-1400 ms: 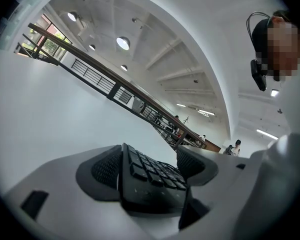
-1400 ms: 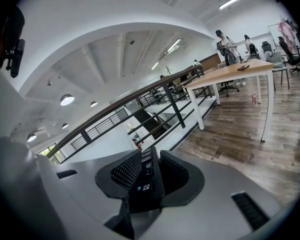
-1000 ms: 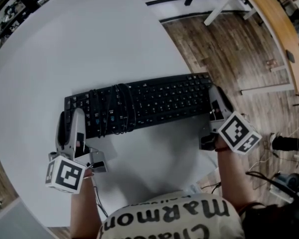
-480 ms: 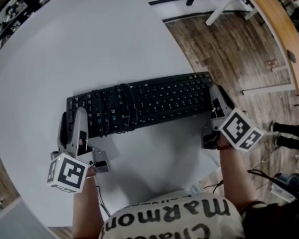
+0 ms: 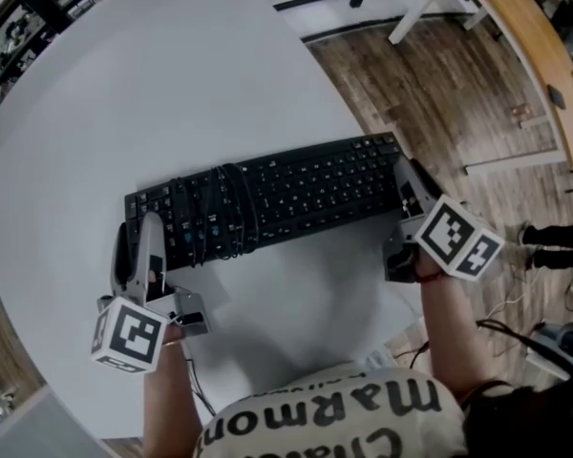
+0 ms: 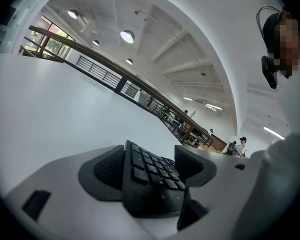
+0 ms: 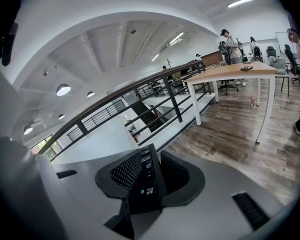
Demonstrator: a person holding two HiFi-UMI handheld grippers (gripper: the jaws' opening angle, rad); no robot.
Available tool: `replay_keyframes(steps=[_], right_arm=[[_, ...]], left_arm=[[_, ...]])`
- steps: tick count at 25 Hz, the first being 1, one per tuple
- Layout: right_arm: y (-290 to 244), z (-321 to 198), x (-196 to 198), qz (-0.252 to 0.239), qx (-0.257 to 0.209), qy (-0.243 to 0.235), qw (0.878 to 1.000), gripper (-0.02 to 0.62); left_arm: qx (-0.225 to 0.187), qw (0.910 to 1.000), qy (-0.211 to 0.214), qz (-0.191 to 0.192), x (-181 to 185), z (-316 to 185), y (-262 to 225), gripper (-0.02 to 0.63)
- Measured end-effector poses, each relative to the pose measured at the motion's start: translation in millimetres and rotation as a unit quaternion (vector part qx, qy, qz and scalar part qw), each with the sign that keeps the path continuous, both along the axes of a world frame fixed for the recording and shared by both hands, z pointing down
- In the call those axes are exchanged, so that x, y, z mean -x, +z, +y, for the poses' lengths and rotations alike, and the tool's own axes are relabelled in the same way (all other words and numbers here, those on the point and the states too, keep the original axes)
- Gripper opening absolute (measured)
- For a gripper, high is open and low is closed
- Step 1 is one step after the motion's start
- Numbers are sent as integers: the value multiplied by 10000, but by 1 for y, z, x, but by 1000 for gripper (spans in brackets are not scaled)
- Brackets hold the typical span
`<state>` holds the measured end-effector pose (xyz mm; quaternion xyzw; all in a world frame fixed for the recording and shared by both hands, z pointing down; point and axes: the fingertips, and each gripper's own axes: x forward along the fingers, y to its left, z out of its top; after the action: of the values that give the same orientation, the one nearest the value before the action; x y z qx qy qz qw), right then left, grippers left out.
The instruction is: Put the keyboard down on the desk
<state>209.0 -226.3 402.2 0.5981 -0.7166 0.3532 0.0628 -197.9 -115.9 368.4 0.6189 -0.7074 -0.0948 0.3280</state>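
Looking at a long black plastic keyboard (image 5: 267,201) here, with its own thin black cable (image 5: 220,208) wound round the left half; hanging crosswise over the near part of the big round white desk (image 5: 124,84), right end reaching about to the desk edge, maybe slightly past it over the wood-plank floor (image 5: 439,93); can't tell from the head view whether touching the desk or just off it, though going by the soft shadow along the near side, probably just off.

Pinched at the left short end by the left gripper (image 5: 134,246), jaws narrow, one pad on the key face and one on the underside; same deal at the right end with the right gripper (image 5: 406,194), closed onto the edge keys.

So, mid put-down, looks like the last stretch. Next up: lower both ends level till flat on the desk; maybe nudge left to kill any overhang; then ease both pairs of jaws apart and back out sideways without dragging.
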Motion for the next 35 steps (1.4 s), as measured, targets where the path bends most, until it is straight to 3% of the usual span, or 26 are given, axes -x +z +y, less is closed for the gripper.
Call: replay_keyframes(steps=[23, 26, 29, 35], right_arm=[[2, 0, 1, 326, -10, -126, 9994, 132], [3, 2, 2, 1161, -114, -481, 9920, 133], [-1, 4, 9, 2142, -442, -962, 9710, 106], [0, 5, 10, 2090, -422, -1092, 9709, 98]], left_arm=[[-31, 9999, -48, 87, 3, 0, 1, 284], [-14, 10000, 24, 24, 3, -2, -4, 284], [-33, 10000, 24, 53, 3, -5, -8, 284], [-73, 9998, 9, 174, 3, -4, -6, 284]])
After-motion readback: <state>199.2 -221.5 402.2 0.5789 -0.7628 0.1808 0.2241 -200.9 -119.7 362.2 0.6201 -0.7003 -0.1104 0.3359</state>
